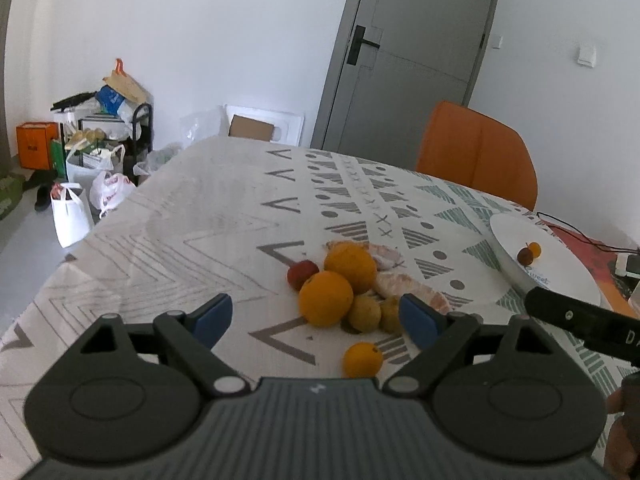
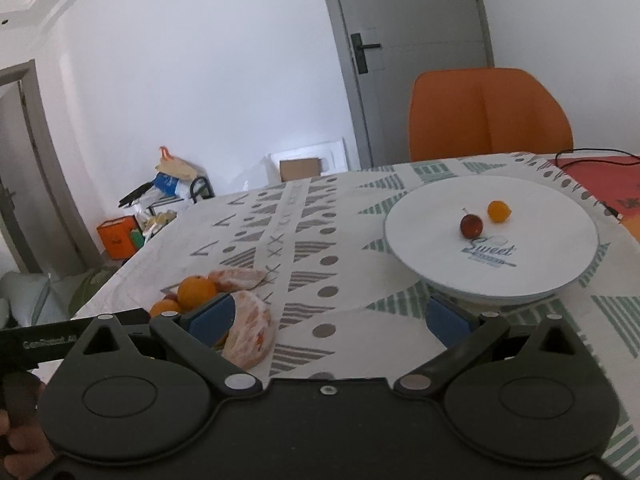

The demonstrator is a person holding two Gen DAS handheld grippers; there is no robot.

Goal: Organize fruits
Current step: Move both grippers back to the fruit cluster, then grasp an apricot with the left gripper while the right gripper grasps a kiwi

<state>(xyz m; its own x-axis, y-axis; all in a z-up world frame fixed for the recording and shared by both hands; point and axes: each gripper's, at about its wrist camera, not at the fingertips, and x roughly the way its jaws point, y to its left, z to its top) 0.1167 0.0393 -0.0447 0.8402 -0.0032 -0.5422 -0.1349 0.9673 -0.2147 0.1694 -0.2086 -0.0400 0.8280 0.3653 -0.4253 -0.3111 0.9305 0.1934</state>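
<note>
Two small fruits, one dark red, one orange, lay on the round white plate (image 2: 440, 216); the heap of oranges (image 1: 326, 298) waited on the patterned tablecloth (image 1: 180, 220). Left gripper (image 1: 316, 316) and right gripper (image 2: 330, 318) both gaped empty.

Matt cloth tablecloth (image 1: 192, 216); smooth white plate (image 2: 440, 248).
</note>
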